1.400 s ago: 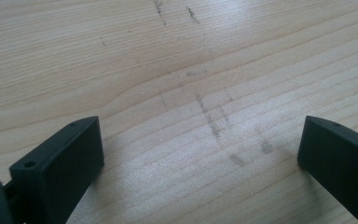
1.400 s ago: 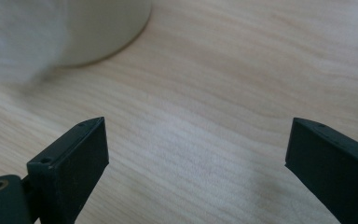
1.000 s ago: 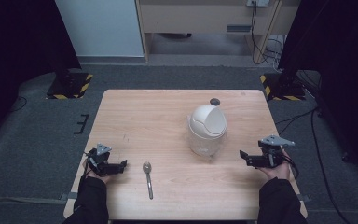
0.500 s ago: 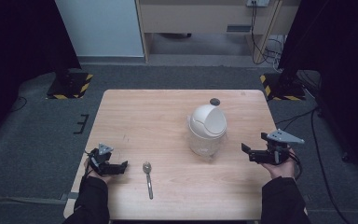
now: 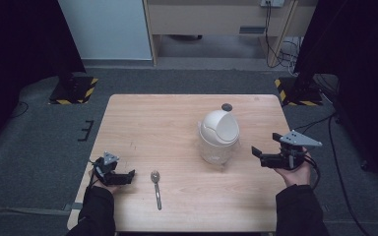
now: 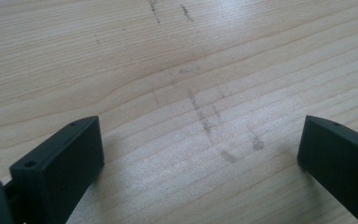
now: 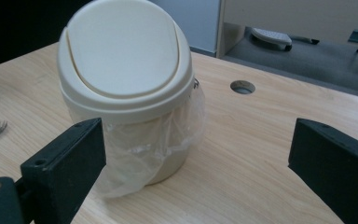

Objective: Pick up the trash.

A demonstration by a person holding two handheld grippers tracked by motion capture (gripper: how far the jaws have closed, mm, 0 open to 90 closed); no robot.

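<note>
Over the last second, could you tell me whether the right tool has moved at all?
Yes. In the high view the right tool has lifted off the table and edged closer to the small white bin, which has stayed put; the jaws stand open.

Right claw [image 5: 257, 153] near the bin [image 5: 218, 136] — spoon [image 5: 156, 187] beside left claw [image 5: 129, 175].

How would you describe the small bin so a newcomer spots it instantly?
On the wooden table, look right of centre, ahead of the right claw. There stands the cream bin, with a domed swing lid and a clear plastic liner hanging out beneath it, far bulkier than the flat metal spoon.
</note>
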